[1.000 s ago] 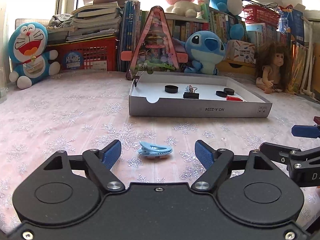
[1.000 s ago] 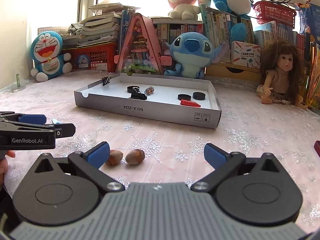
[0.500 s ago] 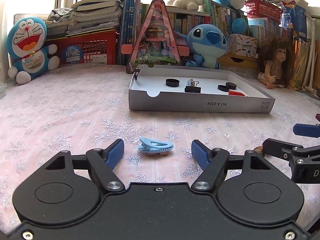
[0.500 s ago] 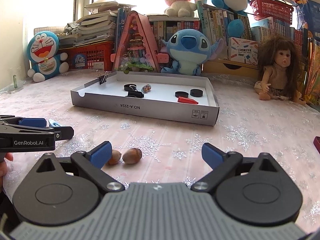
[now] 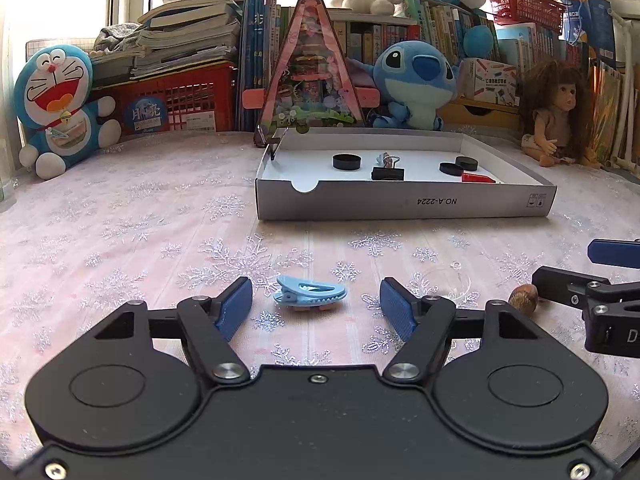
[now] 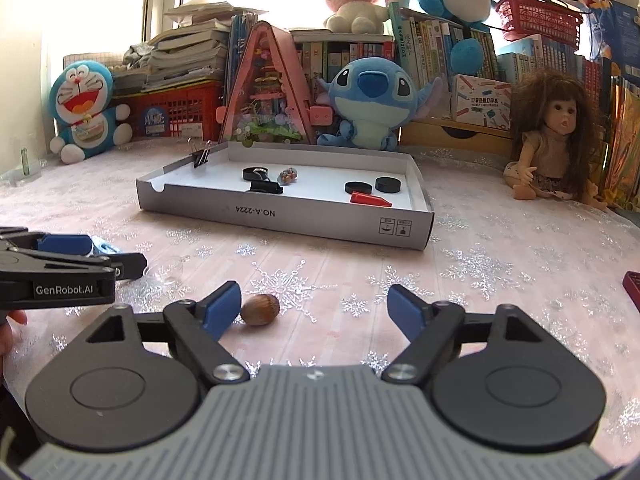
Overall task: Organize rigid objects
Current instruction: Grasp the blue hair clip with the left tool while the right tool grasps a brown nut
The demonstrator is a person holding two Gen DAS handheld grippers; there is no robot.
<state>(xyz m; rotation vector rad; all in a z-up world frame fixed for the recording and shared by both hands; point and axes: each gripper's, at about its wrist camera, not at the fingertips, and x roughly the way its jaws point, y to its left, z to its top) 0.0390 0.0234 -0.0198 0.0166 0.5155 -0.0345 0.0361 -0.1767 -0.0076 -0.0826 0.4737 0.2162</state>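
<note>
A light blue hair clip [image 5: 310,294] lies on the snowflake cloth between the open fingers of my left gripper [image 5: 316,308]. A brown hazelnut [image 6: 260,309] lies by the left finger of my open right gripper [image 6: 314,308]; it also shows in the left wrist view [image 5: 524,298]. A shallow white cardboard tray [image 5: 400,204] [image 6: 288,216] stands farther back and holds black caps, black binder clips and a red piece.
A clear plastic piece [image 5: 444,280] [image 6: 168,270] lies on the cloth between the grippers. Plush toys, a doll [image 6: 556,140], a red crate and books line the back. A dark red object [image 6: 632,286] sits at the right edge.
Both grippers have moved forward and lower. The clip now sits between the left fingers. One of the two nuts by the right gripper's left finger is now hidden.
</note>
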